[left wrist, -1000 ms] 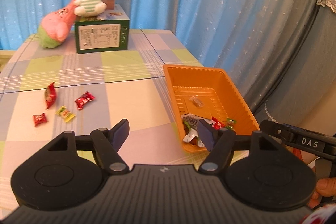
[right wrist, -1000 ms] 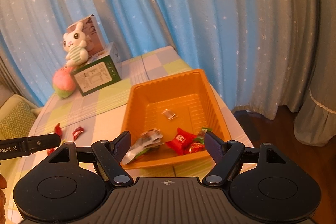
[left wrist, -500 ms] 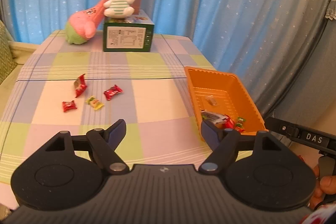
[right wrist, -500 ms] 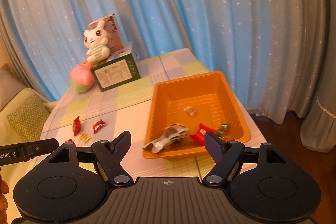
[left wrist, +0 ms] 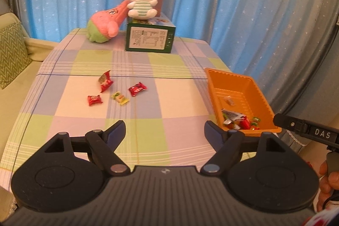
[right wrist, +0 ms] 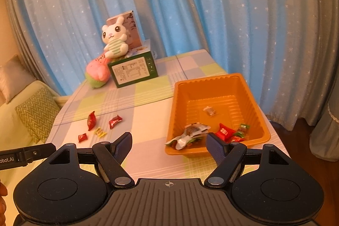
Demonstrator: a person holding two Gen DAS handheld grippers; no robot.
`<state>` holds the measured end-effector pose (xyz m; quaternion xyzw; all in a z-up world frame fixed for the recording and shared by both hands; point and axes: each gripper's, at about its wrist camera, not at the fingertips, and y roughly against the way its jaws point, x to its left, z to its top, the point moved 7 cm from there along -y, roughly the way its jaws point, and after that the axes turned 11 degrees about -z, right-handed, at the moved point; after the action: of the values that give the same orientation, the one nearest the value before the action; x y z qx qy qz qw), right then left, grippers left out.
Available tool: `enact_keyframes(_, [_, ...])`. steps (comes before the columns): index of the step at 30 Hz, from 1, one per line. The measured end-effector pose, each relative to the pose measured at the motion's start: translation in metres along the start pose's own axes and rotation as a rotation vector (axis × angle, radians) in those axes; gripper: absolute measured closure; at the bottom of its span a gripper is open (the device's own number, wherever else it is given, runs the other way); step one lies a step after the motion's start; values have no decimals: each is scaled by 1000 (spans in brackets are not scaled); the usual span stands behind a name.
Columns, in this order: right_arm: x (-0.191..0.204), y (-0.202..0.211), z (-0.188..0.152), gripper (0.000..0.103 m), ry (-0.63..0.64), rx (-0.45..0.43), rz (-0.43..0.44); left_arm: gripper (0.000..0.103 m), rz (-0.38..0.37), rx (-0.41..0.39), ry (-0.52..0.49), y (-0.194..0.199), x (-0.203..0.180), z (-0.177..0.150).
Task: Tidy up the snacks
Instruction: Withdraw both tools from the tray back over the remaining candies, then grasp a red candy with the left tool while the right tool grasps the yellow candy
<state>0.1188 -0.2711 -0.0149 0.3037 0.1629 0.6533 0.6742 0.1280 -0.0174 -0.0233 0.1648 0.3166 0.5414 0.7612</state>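
Note:
An orange tray sits at the table's right edge and holds several wrapped snacks. Loose snacks lie on the checked tablecloth to its left: a long red packet, two red candies and a yellow-green candy. My left gripper is open and empty above the table's near edge, short of the loose snacks. My right gripper is open and empty in front of the tray's near left corner.
A green box with a white bunny plush on it and a pink-green plush stand at the table's far end before blue curtains. A sofa with a zigzag cushion lies left of the table.
Both grippers have drawn back and up from the tray, so more of the table shows. The left view has swung left toward the loose snacks. Both stay open and empty.

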Motion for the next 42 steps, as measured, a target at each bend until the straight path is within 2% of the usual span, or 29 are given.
enact_keyframes(12, [35,-8,-8,27,49,6,48,24,66,-15,47,12,46,-5])
enact_keyframes(25, [86,-36,-18,27,133,24,108,24,131,16,53,7,96,-9])
enact_keyframes(33, [112,-59,-24,27,178,40,138,24,142,29,47,-1,119,-6])
enact_keyframes(42, [134,-93,-28,27,226,57,156,24,121,52,13,-27,136,-2])
